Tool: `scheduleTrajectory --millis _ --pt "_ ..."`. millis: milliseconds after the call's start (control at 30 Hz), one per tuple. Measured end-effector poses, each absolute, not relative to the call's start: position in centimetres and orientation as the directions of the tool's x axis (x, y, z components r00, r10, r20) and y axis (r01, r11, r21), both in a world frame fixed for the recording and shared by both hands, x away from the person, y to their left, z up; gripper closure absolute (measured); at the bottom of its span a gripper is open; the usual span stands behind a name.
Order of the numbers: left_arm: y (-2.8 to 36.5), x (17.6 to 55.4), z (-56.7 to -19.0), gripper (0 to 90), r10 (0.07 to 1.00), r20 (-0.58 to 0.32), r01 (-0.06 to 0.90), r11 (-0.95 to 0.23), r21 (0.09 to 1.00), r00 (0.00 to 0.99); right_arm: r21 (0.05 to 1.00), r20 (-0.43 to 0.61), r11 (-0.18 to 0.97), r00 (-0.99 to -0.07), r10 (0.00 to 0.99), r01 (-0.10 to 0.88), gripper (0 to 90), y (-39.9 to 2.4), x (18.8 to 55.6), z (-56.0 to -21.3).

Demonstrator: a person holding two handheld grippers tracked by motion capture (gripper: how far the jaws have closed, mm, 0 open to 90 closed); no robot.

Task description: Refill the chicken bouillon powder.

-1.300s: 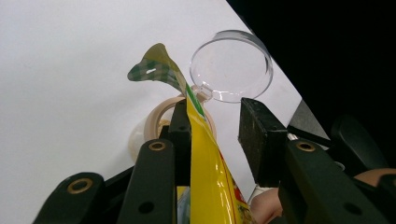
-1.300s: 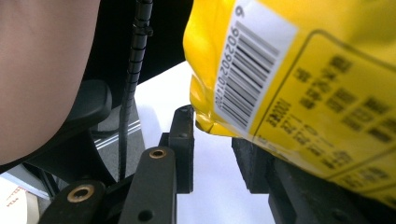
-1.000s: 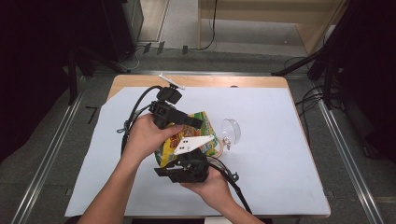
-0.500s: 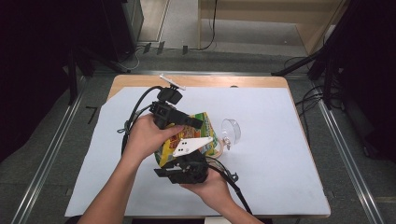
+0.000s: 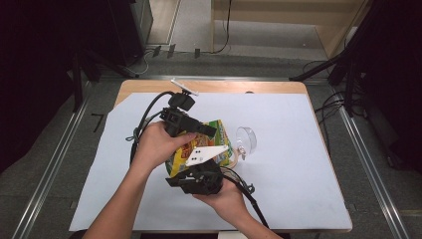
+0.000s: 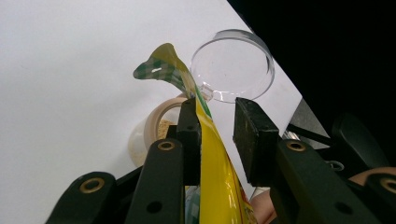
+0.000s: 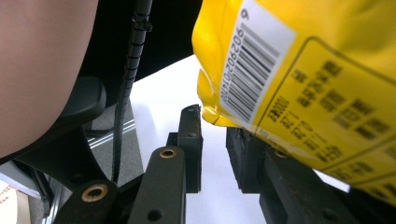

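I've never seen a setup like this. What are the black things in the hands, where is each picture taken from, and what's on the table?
A person holds a two-jaw gripper in each hand. The high view looks down on the table; each gripper view looks along that gripper's own black jaws. On the white sheet lie a clear round dish and a tape roll. Both grippers' jaws have just been closing. The yellow snack bag has its top edge between the left gripper jaws, with a gap to one pad. The right gripper has its jaws apart at the bag's corner, not pinching it.
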State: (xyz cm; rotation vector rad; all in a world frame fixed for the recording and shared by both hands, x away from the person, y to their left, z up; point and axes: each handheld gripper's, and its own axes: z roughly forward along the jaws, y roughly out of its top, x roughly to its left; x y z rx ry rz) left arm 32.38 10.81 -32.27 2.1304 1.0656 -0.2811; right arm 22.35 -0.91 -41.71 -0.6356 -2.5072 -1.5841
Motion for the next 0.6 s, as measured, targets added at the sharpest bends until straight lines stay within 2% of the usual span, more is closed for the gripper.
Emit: scheduleTrajectory --millis 600 --pt "10.78 32.34 -32.31 71.7 0.606 -0.482 0.765 -0.392 0.511 0.633 0.838 0.307 0.369 -0.907 0.289 0.402 76.1 -0.91 22.35 -41.74"
